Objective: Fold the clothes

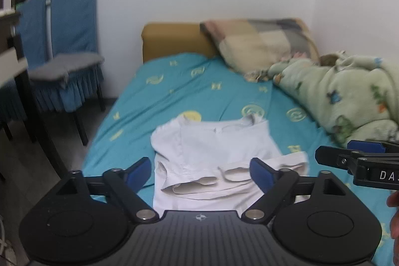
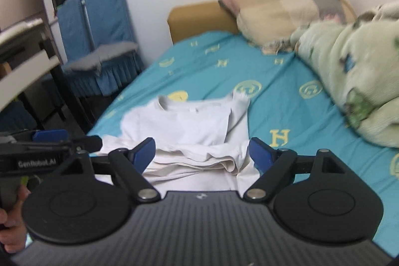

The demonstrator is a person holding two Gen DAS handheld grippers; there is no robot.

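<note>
The left tool (image 1: 200,170) has its blue pads spread wide with nothing between them, poised over the near part of the white T-shirt (image 1: 212,148). The right tool (image 2: 202,151) is spread just as wide and also grips nothing; it hangs over the same shirt, close beside the left tool.

The T-shirt lies on the bed (image 1: 162,91), neckline toward the headboard, both sides already turned in and the lower body bunched in loose layers at the near end. With the shirt as landmark: the patchwork pillow (image 1: 259,41) lies beyond it by the headboard, the green fleece blanket (image 1: 336,96) to its right, and the blue-covered chairs (image 1: 67,46) beyond the bed's left edge.

The step in hand looks like taking the bunched hem for the lengthwise fold. To do it well, each tool should pinch all layers at its own near corner, lift evenly, and lay the hem up to the collar so the folded sides stay aligned.

Counted: one T-shirt, two tools, one pillow, one blanket, two chairs.
</note>
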